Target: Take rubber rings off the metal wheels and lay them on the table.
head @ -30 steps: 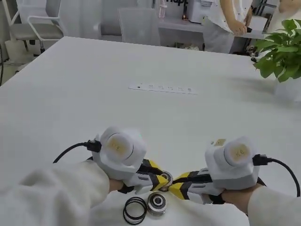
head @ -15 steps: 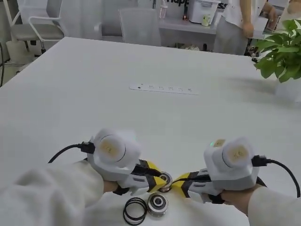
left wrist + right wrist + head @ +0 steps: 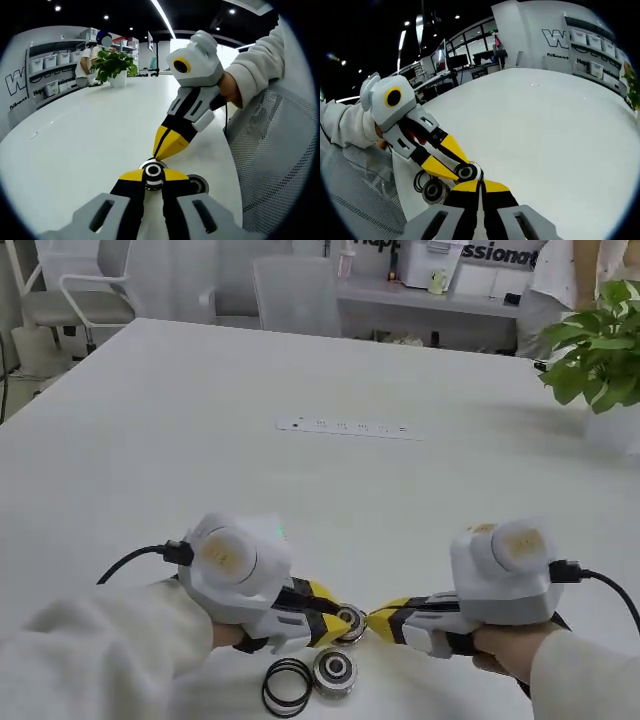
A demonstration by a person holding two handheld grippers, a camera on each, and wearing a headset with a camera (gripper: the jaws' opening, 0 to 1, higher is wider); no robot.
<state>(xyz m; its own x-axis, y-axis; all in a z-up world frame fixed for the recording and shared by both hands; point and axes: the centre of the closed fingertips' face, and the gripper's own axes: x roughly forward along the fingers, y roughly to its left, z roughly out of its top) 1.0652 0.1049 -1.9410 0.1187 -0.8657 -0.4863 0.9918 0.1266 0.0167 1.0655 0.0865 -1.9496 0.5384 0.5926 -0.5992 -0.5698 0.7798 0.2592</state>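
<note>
My left gripper (image 3: 338, 625) is shut on a small metal wheel (image 3: 350, 621), held just above the table; the wheel (image 3: 153, 171) sits between its yellow tips. My right gripper (image 3: 374, 620) comes in from the right, shut, with its pointed tips against the wheel's rim (image 3: 468, 172). I cannot tell whether a ring is pinched there. A second metal wheel (image 3: 333, 670) lies flat on the white table (image 3: 300, 480) just in front. Black rubber rings (image 3: 287, 686) lie stacked to its left. The right gripper view shows the second wheel (image 3: 434, 191) and rings (image 3: 419, 180) too.
A white power strip (image 3: 348, 427) lies mid-table. A potted green plant (image 3: 598, 350) stands at the far right edge. Chairs (image 3: 295, 292) and shelves stand beyond the far side. Black cables (image 3: 135, 562) trail from both grippers.
The right gripper's body has shifted slightly right and down, its tips still at the held wheel. The left gripper has barely moved. A person in the background has walked off to the right.
</note>
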